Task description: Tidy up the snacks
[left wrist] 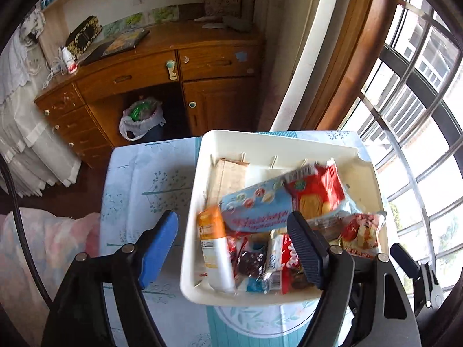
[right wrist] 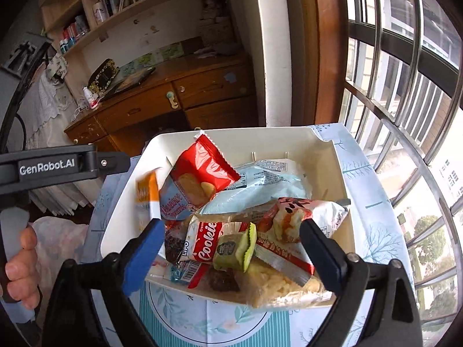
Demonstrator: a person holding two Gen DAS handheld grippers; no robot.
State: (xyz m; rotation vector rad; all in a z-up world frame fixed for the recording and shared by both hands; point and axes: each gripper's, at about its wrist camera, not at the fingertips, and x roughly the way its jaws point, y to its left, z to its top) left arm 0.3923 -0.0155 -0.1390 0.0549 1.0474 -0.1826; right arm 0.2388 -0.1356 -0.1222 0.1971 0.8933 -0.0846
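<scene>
We see snack packets (right wrist: 231,225) heaped loosely in a white bin (right wrist: 344,173) on the table (right wrist: 373,179); both grippers, left gripper (left wrist: 231,245) and right gripper (right wrist: 231,248), hover wide open, empty. Whether sorting follows is unclear.

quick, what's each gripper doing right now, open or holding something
Left gripper: open, holding nothing, over the white plastic snack bin.
Right gripper: open, holding nothing, over the same bin's wrapped snacks.

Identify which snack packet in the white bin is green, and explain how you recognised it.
The small green packet, lying on the Cookie pack near the front of the white bin. Its lime-green wrapper sets it apart; the packets around it are red, pale blue, orange or clear.
</scene>
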